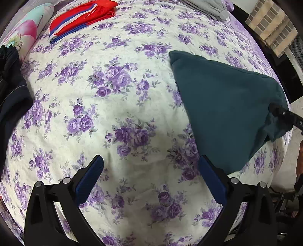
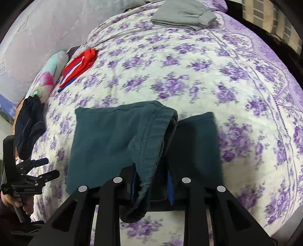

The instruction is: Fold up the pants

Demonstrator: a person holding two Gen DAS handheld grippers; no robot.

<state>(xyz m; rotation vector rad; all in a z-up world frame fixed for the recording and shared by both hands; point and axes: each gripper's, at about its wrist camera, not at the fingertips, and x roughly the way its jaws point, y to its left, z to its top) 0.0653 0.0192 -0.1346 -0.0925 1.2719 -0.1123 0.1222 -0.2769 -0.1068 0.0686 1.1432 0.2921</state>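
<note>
Teal pants folded, centre of right wrist frame, on floral bedspread. Waistband edge pinched between right gripper pads, cloth draped over them. Left gripper spread wide over bare bedspread, nothing between fingers. Red striped garment folded, upper left of left wrist frame; grey garment top centre; dark garment at left edge.

A home bedroom — a bed spread with a cream quilt printed in purple roses fills both views. A flowered pillow lies along its far left edge, and folded clothes sit near the far edge — a red striped garment and a grey one.
</note>
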